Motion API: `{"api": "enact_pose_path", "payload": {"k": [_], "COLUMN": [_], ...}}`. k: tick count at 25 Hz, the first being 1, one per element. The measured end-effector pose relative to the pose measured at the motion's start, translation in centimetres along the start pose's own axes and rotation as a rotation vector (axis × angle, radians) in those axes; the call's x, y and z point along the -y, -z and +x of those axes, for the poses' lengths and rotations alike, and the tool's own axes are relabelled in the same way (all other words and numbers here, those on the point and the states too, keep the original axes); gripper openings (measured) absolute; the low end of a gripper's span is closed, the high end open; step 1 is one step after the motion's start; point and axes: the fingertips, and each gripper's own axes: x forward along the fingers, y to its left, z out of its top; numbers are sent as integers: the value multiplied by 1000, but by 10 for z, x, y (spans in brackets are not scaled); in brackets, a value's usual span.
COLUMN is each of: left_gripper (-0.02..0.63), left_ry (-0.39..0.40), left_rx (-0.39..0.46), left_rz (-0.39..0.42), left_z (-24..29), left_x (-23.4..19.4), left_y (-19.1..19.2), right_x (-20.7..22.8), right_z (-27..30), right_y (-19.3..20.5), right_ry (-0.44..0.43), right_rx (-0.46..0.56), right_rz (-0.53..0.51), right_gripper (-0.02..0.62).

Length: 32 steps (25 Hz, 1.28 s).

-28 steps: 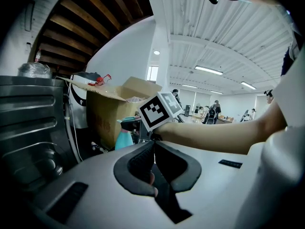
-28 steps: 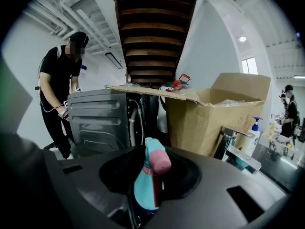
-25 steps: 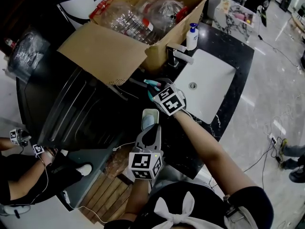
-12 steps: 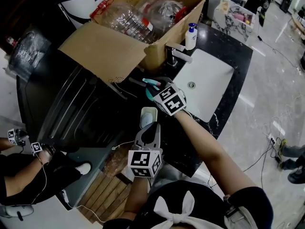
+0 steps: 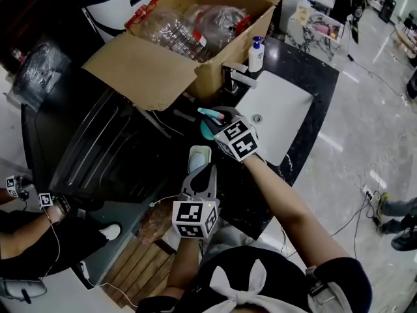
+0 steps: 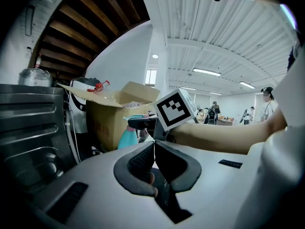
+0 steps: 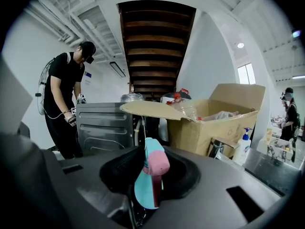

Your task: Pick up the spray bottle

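Head view: right gripper (image 5: 212, 119) sits over the black stone bench (image 5: 313, 77), just beside the white sink (image 5: 280, 109) and below the open brown cardboard box (image 5: 143, 70). The teal plastic spray bottle (image 5: 207, 128) is at its jaws. I cannot tell whether the base is clear of the bench. Left gripper (image 5: 203, 169) is nearer the person, apart from the bottle.

Left gripper view: jaws pressed together, nothing between them. The bottle's teal body (image 6: 127, 136) shows beyond, under the right gripper.

Right gripper view: jaws narrow, clamped round the bottle (image 7: 148, 178) near its pink-tipped top.

Judgement: lift straight up with a steady squeeze. The body hangs below the grip and may swing. Stay clear of the box flap.
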Motion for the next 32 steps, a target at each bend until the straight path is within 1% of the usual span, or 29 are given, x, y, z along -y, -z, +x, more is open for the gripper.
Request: {"api": "enact_pose_path", "payload": {"k": [6, 17, 26, 32], "left_gripper": [28, 28, 28, 27], "left_ry": [-5, 5, 20, 37], "left_rx": [20, 32, 30, 31], "left_rz": [7, 15, 18, 25], "left_z": [-6, -10, -10, -11], "left_x": [3, 20, 38, 50], "left_y": [-6, -6, -3, 1], "right_x": [-2, -6, -15, -21], "right_z": [-25, -75, -124, -156], "right_y": [-5, -4, 5, 10], "right_ry": [16, 46, 68, 102], "right_rx": [24, 63, 85, 114], "right_rz": [-7, 17, 36, 45], "right_gripper": [95, 95, 95, 95]}}
